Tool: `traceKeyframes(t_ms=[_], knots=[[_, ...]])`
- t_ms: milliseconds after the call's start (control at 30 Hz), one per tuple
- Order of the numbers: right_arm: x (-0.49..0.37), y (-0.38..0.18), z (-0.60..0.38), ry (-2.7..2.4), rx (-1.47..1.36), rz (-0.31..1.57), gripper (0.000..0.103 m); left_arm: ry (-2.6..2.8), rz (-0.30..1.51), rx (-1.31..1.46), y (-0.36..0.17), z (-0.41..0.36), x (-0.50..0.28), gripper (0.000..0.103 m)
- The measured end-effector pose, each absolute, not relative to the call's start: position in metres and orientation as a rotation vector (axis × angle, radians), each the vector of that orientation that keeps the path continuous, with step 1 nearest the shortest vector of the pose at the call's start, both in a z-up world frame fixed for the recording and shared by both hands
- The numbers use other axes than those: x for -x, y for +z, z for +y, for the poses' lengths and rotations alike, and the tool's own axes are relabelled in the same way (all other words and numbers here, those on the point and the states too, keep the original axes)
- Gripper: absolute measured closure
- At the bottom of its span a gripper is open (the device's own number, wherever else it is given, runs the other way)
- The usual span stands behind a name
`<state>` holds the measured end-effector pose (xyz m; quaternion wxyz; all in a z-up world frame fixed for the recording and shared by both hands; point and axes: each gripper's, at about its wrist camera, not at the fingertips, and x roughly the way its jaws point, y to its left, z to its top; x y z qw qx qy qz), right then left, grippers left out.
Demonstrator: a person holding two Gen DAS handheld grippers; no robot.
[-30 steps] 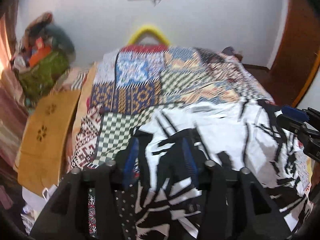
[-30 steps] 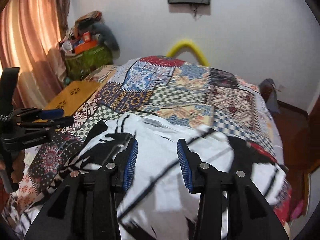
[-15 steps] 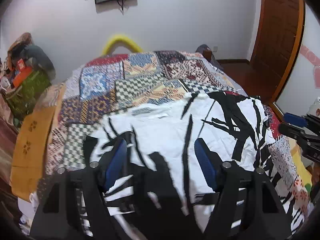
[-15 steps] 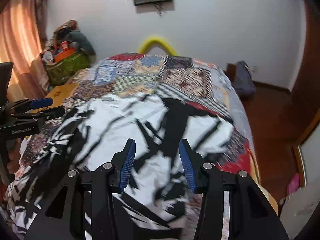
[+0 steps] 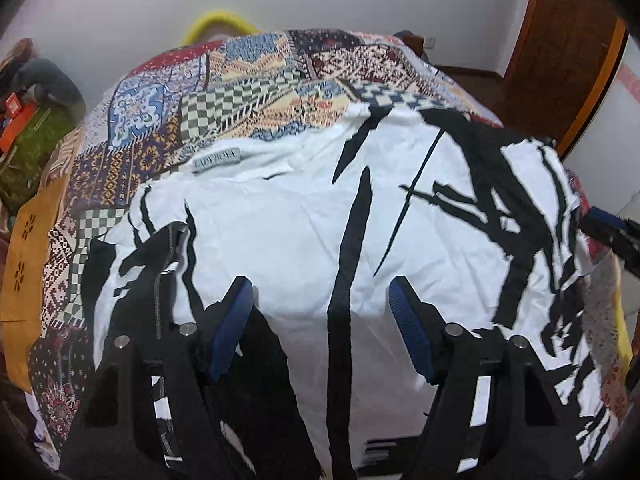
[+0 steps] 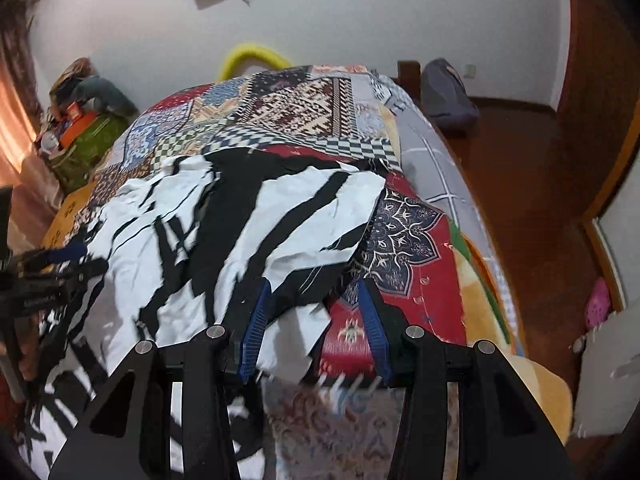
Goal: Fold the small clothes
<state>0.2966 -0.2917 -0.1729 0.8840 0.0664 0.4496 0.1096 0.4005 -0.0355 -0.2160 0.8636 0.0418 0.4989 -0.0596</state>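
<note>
Left wrist view: white cotton shirt with black brush-stroke print (image 5: 304,216) lies spread flat on the patchwork quilted bedspread (image 5: 256,80), neck label up, probably laid out for folding. Left gripper (image 5: 322,300) jaws wide apart, holding nothing.

Right wrist view: right gripper (image 6: 312,316) part-open over the shirt's thin, creased right edge, pads not pressing it.

L gripper (image 5: 322,300) jaws apart over b/w shirt (image 5: 304,216) spread on patchwork bedspread (image 5: 248,80).
</note>
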Motion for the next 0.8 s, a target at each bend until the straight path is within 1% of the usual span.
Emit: traceKeyframes(t_ms=[100, 233, 300, 333, 367, 433, 533, 800], knots=[[-0.309, -0.181, -0.294, 0.234, -0.176, 0.946, 0.061, -0.129, 1.056, -0.093, -0.225, -0.036, -0.403, 0.033], [-0.318, -0.188, -0.296, 0.234, -0.217, 0.938, 0.062, -0.128, 1.047, -0.117, -0.229, -0.039, -0.405, 0.03], [-0.32, -0.188, -0.295, 0.231, -0.22, 0.929, 0.075, -0.129, 1.042, -0.139, -0.231, -0.042, -0.404, 0.029], [-0.321, -0.187, -0.294, 0.23, -0.217, 0.928, 0.088, -0.128, 1.039, -0.151, -0.231, -0.044, -0.403, 0.029], [-0.32, -0.186, -0.293, 0.231, -0.212, 0.928, 0.092, -0.129, 1.038, -0.158, -0.23, -0.045, -0.403, 0.029], [-0.32, -0.181, -0.294, 0.244, -0.222, 0.916, 0.095, -0.129, 1.036, -0.162, -0.229, -0.045, -0.402, 0.029], [-0.315, -0.165, -0.293, 0.256, -0.216, 0.878, 0.098, -0.132, 1.032, -0.147, -0.223, -0.042, -0.4, 0.029], [-0.311, -0.115, -0.252, 0.369, -0.156, 0.791, 0.099, -0.109, 0.967, -0.096, -0.19, -0.019, -0.386, 0.029]])
